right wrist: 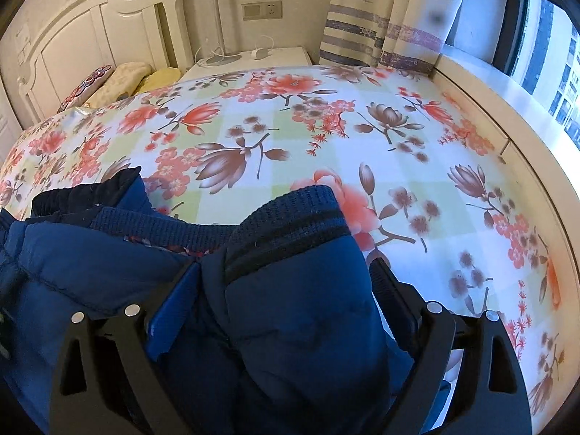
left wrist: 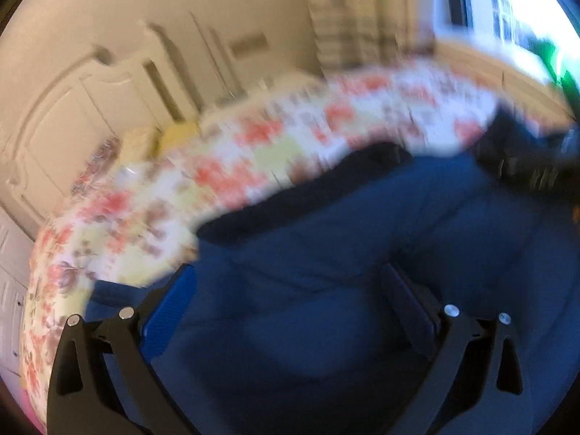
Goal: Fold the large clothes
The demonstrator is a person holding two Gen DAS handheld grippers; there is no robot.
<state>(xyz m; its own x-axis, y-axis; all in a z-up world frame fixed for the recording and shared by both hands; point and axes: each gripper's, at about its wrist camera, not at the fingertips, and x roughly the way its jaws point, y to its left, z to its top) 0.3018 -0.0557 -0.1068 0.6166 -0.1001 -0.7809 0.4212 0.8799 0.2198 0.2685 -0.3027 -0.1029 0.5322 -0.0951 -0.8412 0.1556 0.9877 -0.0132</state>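
Both grippers gape: my right gripper [right wrist: 286, 290] straddles the padded navy jacket's ribbed cuff [right wrist: 290, 217] unpinched; at twelve o'clock it could spring open. Left gripper [left wrist: 290, 290] empty.

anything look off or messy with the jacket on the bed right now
Nothing damaged or spilled. The navy padded jacket lies bunched on the floral bedsheet, its ribbed cuff folded up between the open right tongs. The left wrist view is too blurred for detail.
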